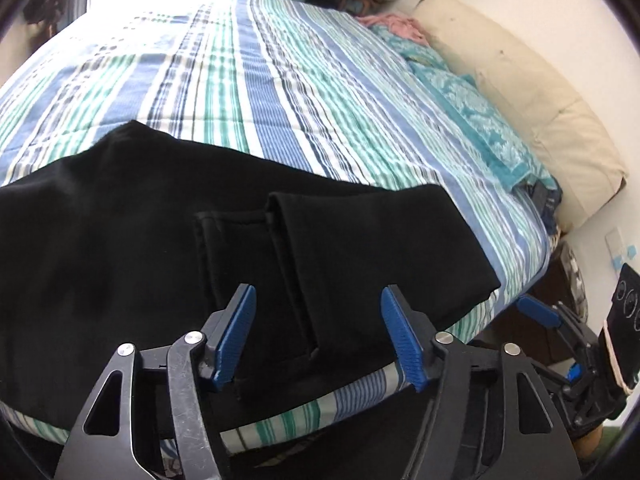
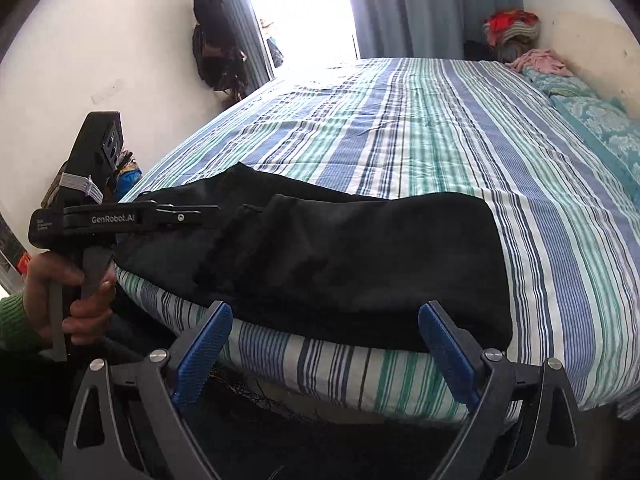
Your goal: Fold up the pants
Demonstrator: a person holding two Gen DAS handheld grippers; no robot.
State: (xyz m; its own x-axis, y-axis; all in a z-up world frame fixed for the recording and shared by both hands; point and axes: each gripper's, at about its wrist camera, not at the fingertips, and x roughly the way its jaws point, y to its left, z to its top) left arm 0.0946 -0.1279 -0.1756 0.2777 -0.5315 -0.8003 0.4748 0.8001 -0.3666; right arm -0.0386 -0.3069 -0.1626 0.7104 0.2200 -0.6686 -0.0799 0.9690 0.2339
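We see a bed [image 2: 420,128] under a striped cover. On it lie black pants [image 2: 360,256], folded near our edge, and teal pillows [image 1: 476,120].

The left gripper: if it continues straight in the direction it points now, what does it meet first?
Most likely the black pants lying folded on the striped bed cover. The left gripper is open and empty, and a folded layer lies straight ahead between its fingers. Depth is unclear in the fisheye view.
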